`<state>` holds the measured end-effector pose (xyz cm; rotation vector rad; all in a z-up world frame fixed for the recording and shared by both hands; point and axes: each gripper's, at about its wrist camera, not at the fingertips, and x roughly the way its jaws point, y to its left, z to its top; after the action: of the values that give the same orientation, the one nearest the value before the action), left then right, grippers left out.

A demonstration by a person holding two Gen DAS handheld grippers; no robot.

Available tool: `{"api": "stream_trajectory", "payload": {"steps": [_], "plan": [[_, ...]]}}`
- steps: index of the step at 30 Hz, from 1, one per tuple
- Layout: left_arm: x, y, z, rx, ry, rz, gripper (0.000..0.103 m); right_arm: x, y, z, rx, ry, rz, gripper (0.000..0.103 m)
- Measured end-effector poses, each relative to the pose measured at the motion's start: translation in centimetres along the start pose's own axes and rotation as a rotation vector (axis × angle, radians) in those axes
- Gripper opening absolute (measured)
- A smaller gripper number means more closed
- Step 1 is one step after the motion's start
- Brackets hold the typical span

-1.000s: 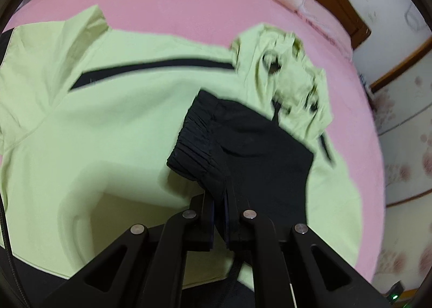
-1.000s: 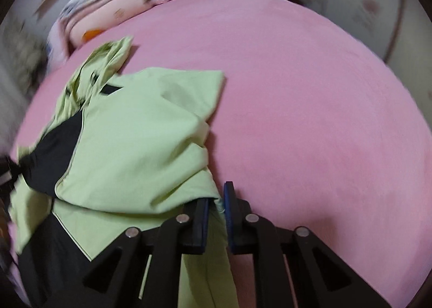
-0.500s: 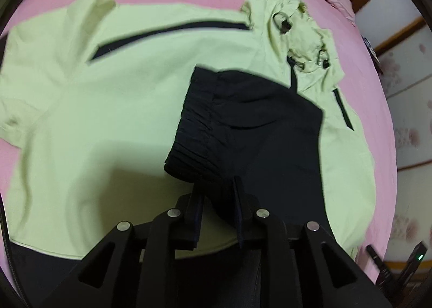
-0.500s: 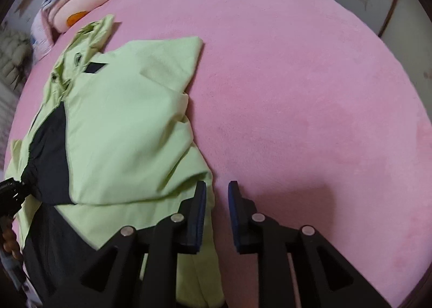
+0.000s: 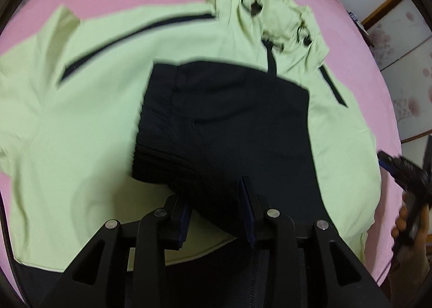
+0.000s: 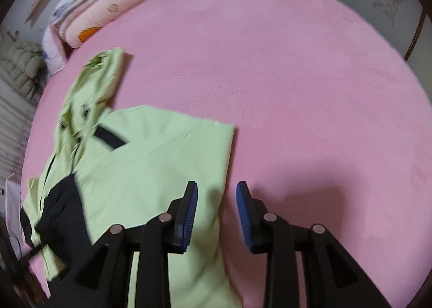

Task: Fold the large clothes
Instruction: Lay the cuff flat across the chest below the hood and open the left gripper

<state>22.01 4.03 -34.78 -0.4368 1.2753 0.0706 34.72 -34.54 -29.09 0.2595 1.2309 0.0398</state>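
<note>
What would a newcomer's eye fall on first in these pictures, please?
The lime-green jacket spread across the pink bed, its black sleeve folded over the middle. The left tool is opening over that sleeve; the right tool is opening, empty, at the jacket's edge.

**Black two-finger tools with blue pads**

The left tool (image 5: 216, 210) is matte black: two angular linkage arms with triangular cut-outs, each carrying round silver screw heads, ending in flat fingers lined with dark blue pads. The right tool (image 6: 217, 208) has the same black frame and silver screws; its ribbed pads (image 6: 189, 208) are brighter blue. A thin black cable runs beside the left tool's frame.
</note>
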Motion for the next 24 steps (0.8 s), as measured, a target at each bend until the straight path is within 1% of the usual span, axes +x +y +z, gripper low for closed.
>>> {"api": "stream_trajectory", "payload": {"steps": [2,4,6,7,8,9,11,13,17,19,20,21,22,23,24], "plan": [[0.5,0.0,-0.7,-0.012,0.000,-0.010,0.031,1.6,-0.6,0.9,0.030,0.023,-0.005,0.030],[0.6,-0.2,-0.9,-0.010,-0.010,-0.019,0.031,2.6,-0.6,1.7,0.052,0.025,0.012,0.029],[0.8,-0.4,-0.9,-0.014,-0.014,-0.021,0.031,2.8,-0.1,2.0,0.027,0.013,0.024,0.029],[0.9,-0.4,-0.9,-0.016,-0.015,-0.023,0.031,2.9,0.5,2.0,-0.006,0.003,0.009,0.020],[0.9,-0.4,-0.8,-0.016,-0.015,-0.024,0.031,2.9,1.0,2.1,-0.043,-0.010,-0.025,0.002],[1.0,-0.4,-0.8,-0.015,-0.017,-0.023,0.031,3.1,1.5,2.1,-0.089,-0.018,-0.077,0.001],[1.3,-0.5,-0.7,-0.014,-0.027,-0.022,0.031,3.5,2.0,2.1,-0.148,-0.023,-0.136,0.001],[1.6,-0.4,-0.6,-0.010,-0.025,-0.017,0.031,4.0,1.8,2.2,-0.164,-0.018,-0.141,0.001],[1.1,-0.2,-1.0,0.017,-0.012,-0.019,0.031,4.1,1.2,2.2,-0.169,-0.043,-0.127,0.001],[0.7,0.1,-1.4,0.037,0.012,-0.018,0.031,4.6,1.2,2.1,-0.185,-0.018,-0.130,0.001],[0.2,0.5,-1.7,0.050,0.034,-0.022,0.033,4.8,1.6,2.2,-0.193,-0.010,-0.135,0.002],[-0.5,0.9,-2.2,0.062,0.054,-0.023,0.039,4.6,1.7,2.4,-0.198,-0.006,-0.140,0.003],[-1.0,1.3,-2.4,0.071,0.065,-0.014,0.042,4.2,1.8,2.7,-0.188,0.006,-0.138,0.004],[-1.5,1.6,-2.6,0.078,0.062,0.001,0.046,3.6,1.6,2.9,-0.164,0.019,-0.125,0.004],[-2.4,2.0,-2.9,0.090,0.056,0.021,0.046,3.0,1.4,3.0,-0.143,0.025,-0.111,0.004]]}}
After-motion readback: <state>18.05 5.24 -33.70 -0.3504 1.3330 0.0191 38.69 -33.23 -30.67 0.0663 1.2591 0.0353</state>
